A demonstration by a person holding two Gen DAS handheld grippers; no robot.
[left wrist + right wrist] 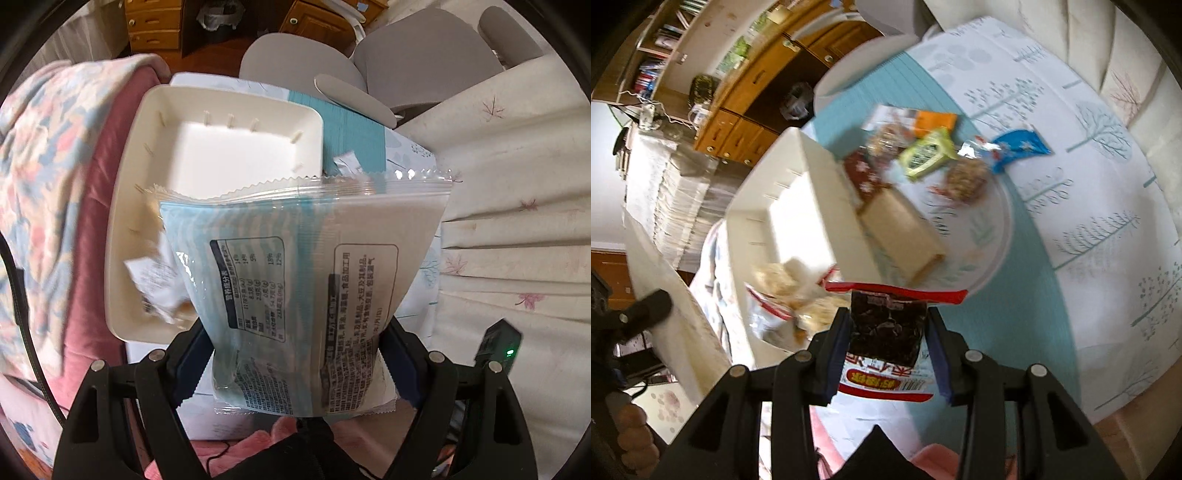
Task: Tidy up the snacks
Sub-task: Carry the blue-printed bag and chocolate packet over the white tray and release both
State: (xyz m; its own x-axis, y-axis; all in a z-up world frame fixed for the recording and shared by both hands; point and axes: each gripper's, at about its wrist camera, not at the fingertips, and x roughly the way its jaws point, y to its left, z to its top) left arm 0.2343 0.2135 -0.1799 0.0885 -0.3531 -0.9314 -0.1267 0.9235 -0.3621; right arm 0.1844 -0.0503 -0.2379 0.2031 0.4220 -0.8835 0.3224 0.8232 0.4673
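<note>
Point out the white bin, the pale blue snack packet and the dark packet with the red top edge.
white bin [229, 147], left wrist view, bare floor.
pale blue snack packet [295, 280], left wrist view, printed back.
dark packet with red top edge [886, 325], right wrist view, dark middle.

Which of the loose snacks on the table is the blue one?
The blue packet at the far right end of the pile, beyond the yellow-green packet and the orange packet.

Bright daylight whitens the floor of the cream bin [207, 155]; beyond it both fisheye views bend into black corners, right wrist view heavily motion-blurred.
</note>
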